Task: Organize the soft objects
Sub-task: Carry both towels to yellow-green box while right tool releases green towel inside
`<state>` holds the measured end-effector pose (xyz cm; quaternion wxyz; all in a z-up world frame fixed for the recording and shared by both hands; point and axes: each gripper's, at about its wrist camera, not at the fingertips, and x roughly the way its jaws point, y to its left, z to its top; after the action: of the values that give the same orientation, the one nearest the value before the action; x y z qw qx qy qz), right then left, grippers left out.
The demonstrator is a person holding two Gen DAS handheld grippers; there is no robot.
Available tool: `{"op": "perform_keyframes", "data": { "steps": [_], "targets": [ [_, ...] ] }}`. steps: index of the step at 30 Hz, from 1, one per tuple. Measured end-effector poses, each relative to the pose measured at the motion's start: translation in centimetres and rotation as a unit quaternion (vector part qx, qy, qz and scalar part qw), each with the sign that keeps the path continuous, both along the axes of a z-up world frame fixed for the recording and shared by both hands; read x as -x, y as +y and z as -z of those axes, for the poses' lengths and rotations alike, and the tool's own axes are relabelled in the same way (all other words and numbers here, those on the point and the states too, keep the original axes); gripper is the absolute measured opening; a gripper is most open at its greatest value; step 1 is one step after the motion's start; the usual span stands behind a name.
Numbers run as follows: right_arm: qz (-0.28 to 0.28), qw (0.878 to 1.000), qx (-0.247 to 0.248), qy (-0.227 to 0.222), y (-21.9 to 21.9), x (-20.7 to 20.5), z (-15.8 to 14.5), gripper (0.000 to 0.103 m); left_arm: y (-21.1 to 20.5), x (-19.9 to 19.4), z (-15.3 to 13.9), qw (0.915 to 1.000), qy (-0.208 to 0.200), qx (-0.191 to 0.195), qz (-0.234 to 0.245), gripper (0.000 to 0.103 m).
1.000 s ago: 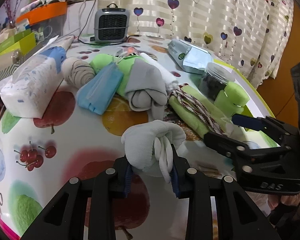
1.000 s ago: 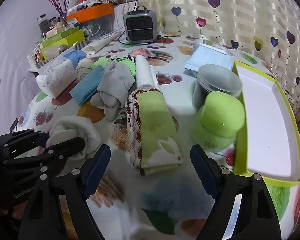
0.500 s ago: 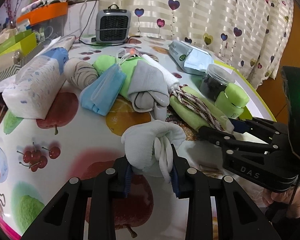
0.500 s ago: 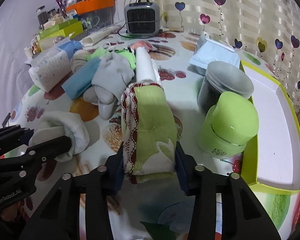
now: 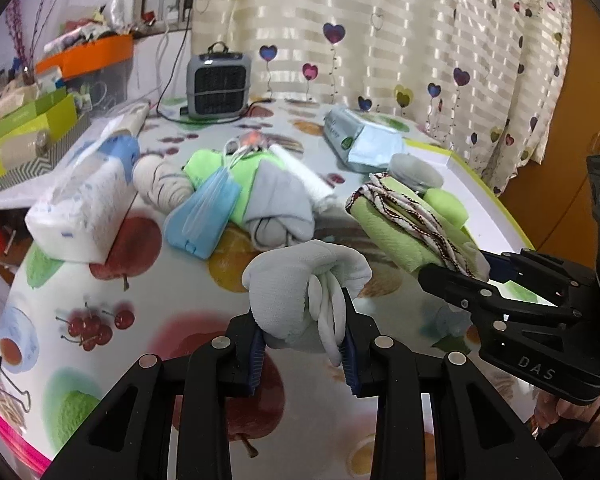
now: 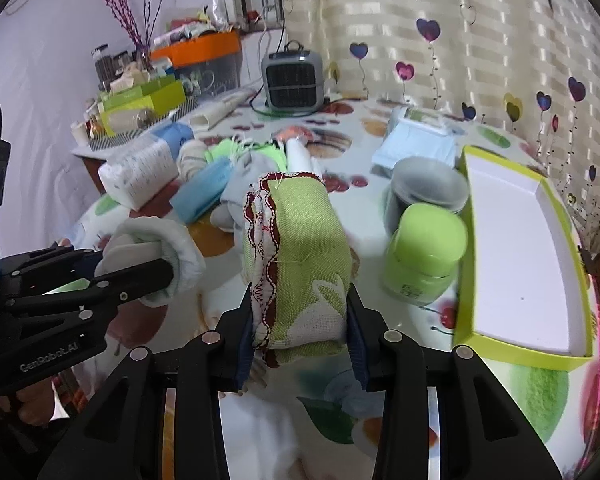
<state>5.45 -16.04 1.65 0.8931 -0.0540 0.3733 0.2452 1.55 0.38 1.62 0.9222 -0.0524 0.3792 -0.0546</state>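
Our right gripper [image 6: 300, 332] clamped the folded green towel [image 6: 300, 256], with the empty tray [image 6: 520, 256] just to its right; our left gripper [image 5: 304, 344] pinched rolled white socks [image 5: 300, 284].

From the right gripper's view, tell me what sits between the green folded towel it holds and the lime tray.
The right gripper is shut on the green folded towel. The lime tray lies to its right. A green-lidded jar and, behind it, a grey-lidded jar stand beside the tray's left wall, in a low sideways path.
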Motion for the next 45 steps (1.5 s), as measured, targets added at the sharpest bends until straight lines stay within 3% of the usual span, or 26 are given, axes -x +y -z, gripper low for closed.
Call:
{"op": "perform_keyframes", "data": {
  "steps": [10, 23, 33, 45],
  "targets": [
    [0.045, 0.998, -0.017, -0.028, -3.6, 0.4, -2.3, 0.040, -2.5, -0.9, -2.0, 0.9994, -0.020, -0.001, 0.028, 0.030],
    [0.116, 0.992, -0.023, -0.037, -9.1, -1.0, -3.1, 0.040, -7.2, -3.8, -4.1, 0.9961, -0.042, -0.003, 0.077, 0.030],
    [0.170, 0.985, -0.025, -0.027, -13.5, -2.7, -2.6, 0.040, -12.3, -6.8, -5.2, 0.9907, -0.050, -0.005, 0.126, 0.030],
    [0.205, 0.978, -0.021, 0.013, -16.7, -5.5, 0.2, 0.040, -17.3, -10.4, -3.4, 0.9840, -0.027, -0.005, 0.176, 0.030]
  ]
}}
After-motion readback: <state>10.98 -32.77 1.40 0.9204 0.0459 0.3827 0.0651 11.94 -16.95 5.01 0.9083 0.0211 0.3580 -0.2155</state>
